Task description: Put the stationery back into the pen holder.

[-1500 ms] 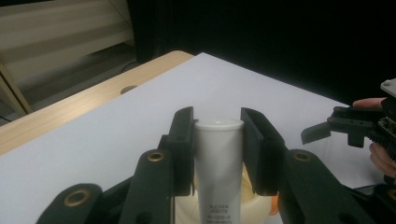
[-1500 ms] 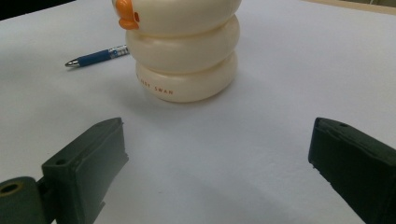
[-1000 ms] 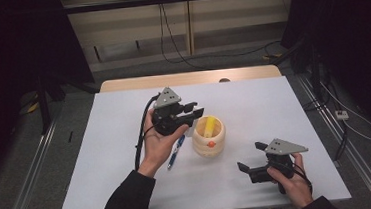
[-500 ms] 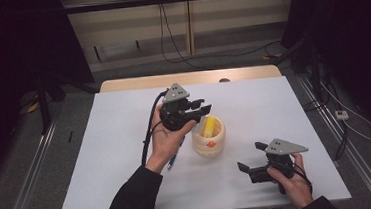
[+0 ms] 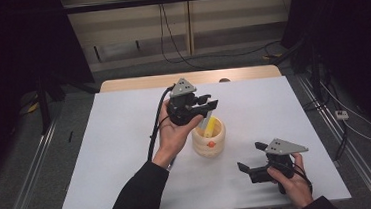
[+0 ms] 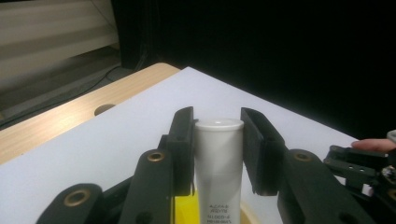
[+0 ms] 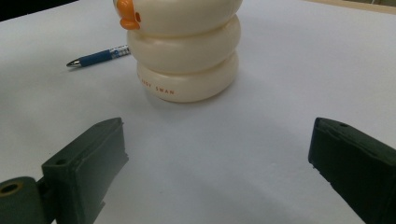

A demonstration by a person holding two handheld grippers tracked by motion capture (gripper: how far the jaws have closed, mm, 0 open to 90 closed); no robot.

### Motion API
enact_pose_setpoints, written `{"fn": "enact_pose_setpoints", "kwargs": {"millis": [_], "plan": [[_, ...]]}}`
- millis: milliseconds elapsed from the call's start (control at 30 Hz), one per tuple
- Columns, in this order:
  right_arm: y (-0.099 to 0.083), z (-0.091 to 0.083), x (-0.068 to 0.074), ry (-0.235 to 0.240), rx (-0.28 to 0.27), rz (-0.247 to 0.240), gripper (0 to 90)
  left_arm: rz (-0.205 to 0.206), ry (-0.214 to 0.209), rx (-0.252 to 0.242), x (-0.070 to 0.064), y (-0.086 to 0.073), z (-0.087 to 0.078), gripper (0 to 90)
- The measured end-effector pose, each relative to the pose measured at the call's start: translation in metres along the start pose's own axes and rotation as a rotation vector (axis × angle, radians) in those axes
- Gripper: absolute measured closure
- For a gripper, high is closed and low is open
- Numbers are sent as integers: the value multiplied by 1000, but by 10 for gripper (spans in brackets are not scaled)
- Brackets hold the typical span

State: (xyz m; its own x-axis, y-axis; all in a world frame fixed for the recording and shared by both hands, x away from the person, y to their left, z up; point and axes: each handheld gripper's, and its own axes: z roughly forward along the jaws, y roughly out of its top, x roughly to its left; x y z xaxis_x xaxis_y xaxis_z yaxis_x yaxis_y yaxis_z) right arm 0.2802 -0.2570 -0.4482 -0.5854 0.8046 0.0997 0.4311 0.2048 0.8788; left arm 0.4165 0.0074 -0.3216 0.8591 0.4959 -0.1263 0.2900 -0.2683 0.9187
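A cream ring-stacked holder (image 5: 209, 142) with an orange beak (image 7: 127, 15) stands mid-table. My left gripper (image 5: 208, 105) hovers just above it, shut on an upright white tube (image 6: 218, 163). The tube's lower end reaches down into the holder's mouth, where something yellow (image 6: 184, 212) shows. My right gripper (image 5: 250, 155) rests low near the front right of the table. It is open and empty, and its jaws (image 7: 217, 140) point at the holder (image 7: 184, 60) from a short distance.
A blue pen (image 7: 98, 57) lies on the white tabletop (image 5: 126, 139) to the left of the holder. A wooden strip with a round hole (image 6: 105, 109) borders the far edge. Dark floor and cables surround the table.
My left gripper has moved right and slightly away from the person, from beside the holder to over its mouth, carrying the tube. The right gripper has stayed put.
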Motion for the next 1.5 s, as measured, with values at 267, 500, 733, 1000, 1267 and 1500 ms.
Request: {"fn": "enact_pose_setpoints", "kwargs": {"millis": [267, 500, 733, 1000, 1267, 1500], "plan": [[0, 0, 0, 2, 3, -3, 36, -14, -12, 14, 4, -7, 13, 671], [0, 0, 0, 2, 3, -3, 36, 4, -4, 44, 2, -18, 21, 671], [0, 0, 0, 1, 3, -4, 36, -13, 1, 49, 6, -29, 24, 671], [0, 0, 0, 2, 3, -4, 36, -1, 38, 60, 10, -32, 27, 671], [0, 0, 0, 2, 3, -5, 36, -16, 64, 70, 17, -40, 31, 670], [0, 0, 0, 2, 4, -5, 36, -24, 50, 84, 19, -45, 29, 667]]}}
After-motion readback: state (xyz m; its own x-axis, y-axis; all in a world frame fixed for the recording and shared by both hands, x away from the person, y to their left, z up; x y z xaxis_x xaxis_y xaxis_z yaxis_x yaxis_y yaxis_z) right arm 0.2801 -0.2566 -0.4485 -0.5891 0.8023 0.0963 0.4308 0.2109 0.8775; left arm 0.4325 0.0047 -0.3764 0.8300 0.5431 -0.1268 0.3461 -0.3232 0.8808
